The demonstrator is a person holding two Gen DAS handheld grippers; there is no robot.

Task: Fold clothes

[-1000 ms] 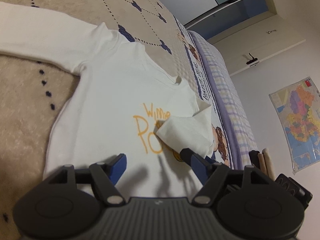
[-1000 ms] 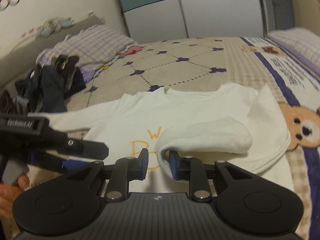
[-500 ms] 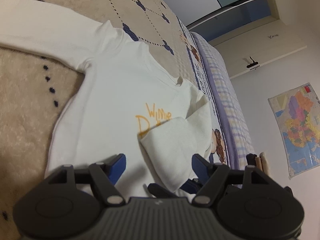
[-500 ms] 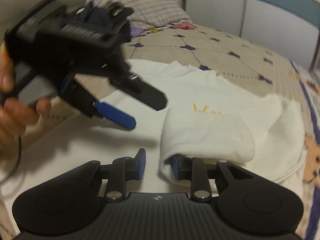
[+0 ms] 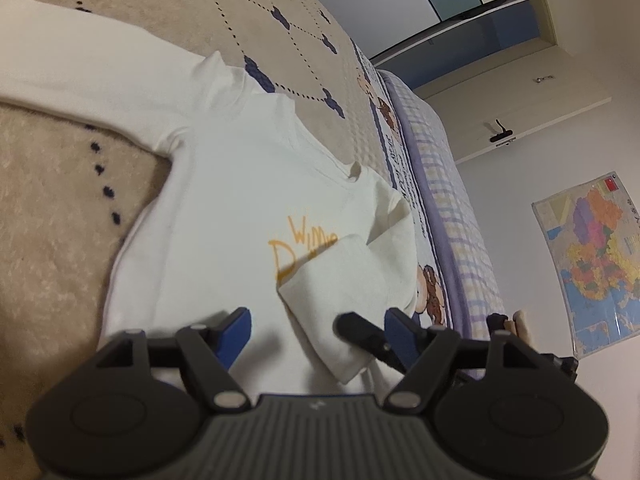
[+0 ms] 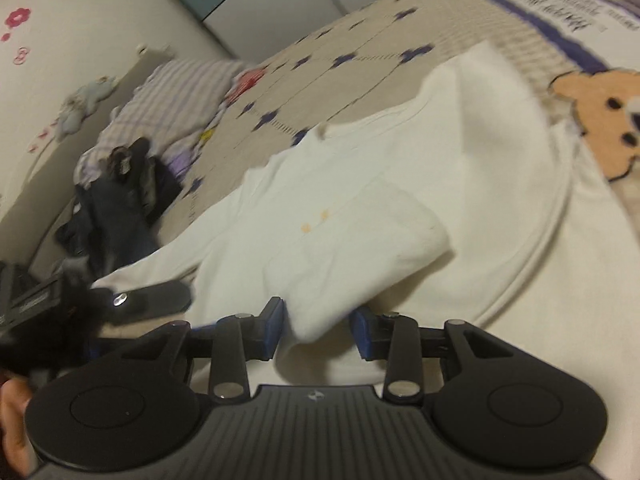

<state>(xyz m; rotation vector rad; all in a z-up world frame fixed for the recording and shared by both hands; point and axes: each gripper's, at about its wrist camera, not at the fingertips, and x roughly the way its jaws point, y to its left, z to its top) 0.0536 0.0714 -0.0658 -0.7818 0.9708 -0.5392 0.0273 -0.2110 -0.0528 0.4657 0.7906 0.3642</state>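
1. The white long-sleeved shirt (image 5: 224, 216) lies flat, chest up, on the beige quilted bedspread (image 5: 60, 240), spread out so its sides can be turned in one after the other.
2. One sleeve (image 6: 352, 240) is already folded across the chest and half covers the orange lettering (image 5: 298, 246); I judge this to be the first side fold.
3. The right gripper (image 6: 316, 330) has just been opening; the cuff sits between its blue pads, but a gap shows at the 3 o'clock pad, so it looks like a release.
4. The left gripper (image 5: 316, 330) hovers wide and empty over the hem at 6 o'clock, probably waiting for its own side.
5. The other sleeve (image 5: 80, 68) stretches towards 10 o'clock, unfolded.
6. A heap of dark clothes (image 6: 116, 204) waits at 9 o'clock, well apart.
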